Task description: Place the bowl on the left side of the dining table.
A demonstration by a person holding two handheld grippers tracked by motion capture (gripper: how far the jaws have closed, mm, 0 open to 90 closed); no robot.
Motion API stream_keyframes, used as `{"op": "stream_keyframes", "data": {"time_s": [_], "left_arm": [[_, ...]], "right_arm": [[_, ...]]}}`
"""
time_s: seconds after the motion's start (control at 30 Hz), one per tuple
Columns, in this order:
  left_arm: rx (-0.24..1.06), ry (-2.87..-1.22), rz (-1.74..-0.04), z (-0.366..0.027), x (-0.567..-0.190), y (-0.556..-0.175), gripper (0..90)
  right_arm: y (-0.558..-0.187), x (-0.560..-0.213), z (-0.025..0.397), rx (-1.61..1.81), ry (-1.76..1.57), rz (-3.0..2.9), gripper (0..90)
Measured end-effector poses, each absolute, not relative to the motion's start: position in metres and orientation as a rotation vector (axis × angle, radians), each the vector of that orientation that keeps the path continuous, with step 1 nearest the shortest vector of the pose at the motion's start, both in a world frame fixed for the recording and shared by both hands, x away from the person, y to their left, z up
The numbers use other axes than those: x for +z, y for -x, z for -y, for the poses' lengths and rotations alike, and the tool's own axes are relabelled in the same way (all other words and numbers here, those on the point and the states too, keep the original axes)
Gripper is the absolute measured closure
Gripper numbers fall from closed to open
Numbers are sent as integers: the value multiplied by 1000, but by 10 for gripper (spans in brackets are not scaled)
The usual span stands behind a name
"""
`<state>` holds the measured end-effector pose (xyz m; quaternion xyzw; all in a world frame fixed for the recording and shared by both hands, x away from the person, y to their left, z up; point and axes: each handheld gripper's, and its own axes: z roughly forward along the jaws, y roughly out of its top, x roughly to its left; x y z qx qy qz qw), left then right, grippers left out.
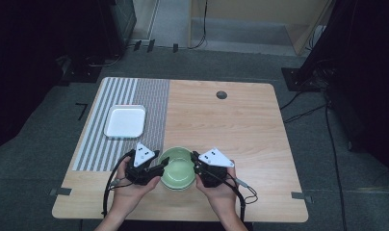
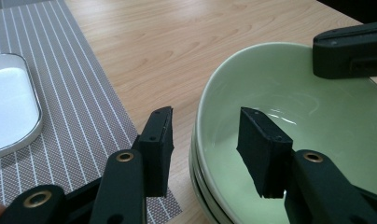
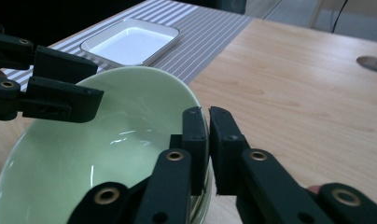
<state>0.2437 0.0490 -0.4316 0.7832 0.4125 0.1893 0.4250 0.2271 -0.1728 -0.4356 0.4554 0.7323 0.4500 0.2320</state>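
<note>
Green bowl [image 1: 177, 168]: near the table's [image 1: 240, 125] front edge, about mid-width, just off the striped mat's [image 1: 120, 120] near right corner. It looks to be the top one of a stack.

Left gripper [image 2: 205, 140]: jaws apart, straddling the bowl's left rim, one inside, one outside; not yet closed.

Right gripper [image 3: 208, 140]: jaws pinched on the opposite rim, wall between them.

White tray [image 1: 125, 121]: on the mat, toward the table's left edge, well apart from the bowl.

Judgement: the bowl lies between the two grippers, equally near both; the left jaws need only close.
</note>
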Motion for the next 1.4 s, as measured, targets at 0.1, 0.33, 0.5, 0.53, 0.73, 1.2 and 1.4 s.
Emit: {"op": "stream_keyframes", "data": {"time_s": [0.1, 0.33, 0.5, 0.53, 0.73, 1.2, 1.4], "left_arm": [[475, -1959, -1020, -48, -432, -243, 500], [487, -1963, -1011, -46, -432, -242, 432], [491, -1979, -1032, -45, -434, -243, 481], [485, -1982, -1036, -45, -435, -243, 501], [459, -1966, -1042, -48, -435, -244, 617], [438, -1922, -1043, -51, -430, -244, 810], [454, -1880, -1031, -58, -430, -244, 837]], "right_arm": [[-226, -434, 170, 1195, -1262, -2040, 745], [-228, -438, 161, 1086, -1296, -2048, 831], [-227, -441, 160, 1122, -1268, -2009, 858], [-227, -441, 160, 1131, -1260, -2003, 858], [-219, -438, 158, 1144, -1142, -1959, 860], [-199, -426, 154, 1237, -1007, -1797, 862], [-193, -429, 147, 1231, -1002, -1756, 864]]}}
